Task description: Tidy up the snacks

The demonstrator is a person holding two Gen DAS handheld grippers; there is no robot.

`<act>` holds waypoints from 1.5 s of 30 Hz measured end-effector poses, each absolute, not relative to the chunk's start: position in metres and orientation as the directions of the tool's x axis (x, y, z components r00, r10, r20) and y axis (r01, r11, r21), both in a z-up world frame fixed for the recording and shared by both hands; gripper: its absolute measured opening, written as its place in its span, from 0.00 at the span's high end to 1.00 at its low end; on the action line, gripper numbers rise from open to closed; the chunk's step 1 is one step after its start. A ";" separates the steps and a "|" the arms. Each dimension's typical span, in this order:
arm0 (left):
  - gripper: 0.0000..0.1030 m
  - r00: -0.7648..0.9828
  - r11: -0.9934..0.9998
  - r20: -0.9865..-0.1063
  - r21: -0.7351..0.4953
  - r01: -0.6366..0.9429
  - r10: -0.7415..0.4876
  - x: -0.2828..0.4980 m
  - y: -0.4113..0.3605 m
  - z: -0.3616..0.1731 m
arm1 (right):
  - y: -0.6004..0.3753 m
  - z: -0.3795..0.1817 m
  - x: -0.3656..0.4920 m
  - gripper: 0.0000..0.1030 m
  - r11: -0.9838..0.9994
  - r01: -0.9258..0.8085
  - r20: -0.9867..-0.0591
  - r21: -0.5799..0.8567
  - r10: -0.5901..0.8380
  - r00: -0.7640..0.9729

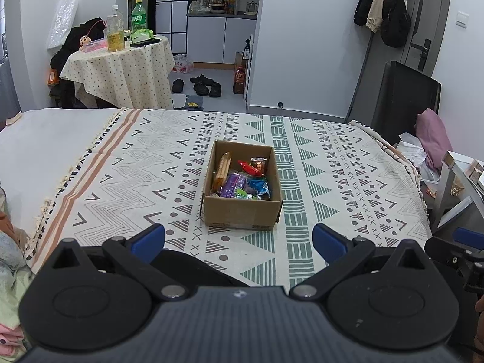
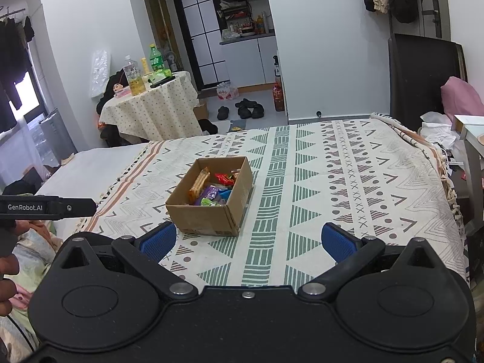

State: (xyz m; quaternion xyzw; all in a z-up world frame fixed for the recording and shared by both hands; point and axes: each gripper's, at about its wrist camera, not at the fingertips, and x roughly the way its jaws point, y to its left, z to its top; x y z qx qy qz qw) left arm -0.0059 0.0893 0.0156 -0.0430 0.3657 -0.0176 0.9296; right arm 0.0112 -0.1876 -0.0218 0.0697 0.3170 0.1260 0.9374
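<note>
a plain brown cardboard box point(image 1: 242, 211), square-cornered and open at the top, sits on a woven cloth point(image 1: 332, 181) printed with green triangles, zigzags and dots, and it holds a heap of glossy snack packets point(image 1: 239, 178) in orange, purple, red, blue and green. the left gripper point(image 1: 239, 240) hangs just short of the box with its blue ribbed pads spread wide and nothing between them. the right gripper point(image 2: 248, 242), matte black with blue pads, is likewise splayed apart and empty near the box's front corner.

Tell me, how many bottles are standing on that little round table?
2, maybe more hidden: a clear bottle of yellowish liquid near the table's front, and a green bottle behind it, further right.
</note>
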 end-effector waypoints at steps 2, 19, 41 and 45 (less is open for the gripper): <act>0.00 0.731 0.996 -0.679 -0.092 0.001 -0.064 -0.006 0.089 0.016 | -0.188 -0.021 0.013 0.00 0.959 -0.189 -0.577 0.209 0.277 0.768; 0.00 0.726 0.996 -0.685 -0.082 0.017 -0.069 -0.005 0.084 0.015 | -0.190 -0.021 0.014 0.00 0.960 -0.185 -0.577 0.210 0.275 0.769; 0.00 0.724 0.997 -0.687 -0.078 0.018 -0.067 -0.004 0.083 0.015 | -0.191 -0.021 0.014 0.00 0.960 -0.185 -0.576 0.212 0.276 0.770; 0.00 0.724 0.997 -0.687 -0.077 0.017 -0.066 -0.004 0.083 0.015 | -0.192 -0.021 0.014 0.00 0.960 -0.183 -0.576 0.213 0.275 0.770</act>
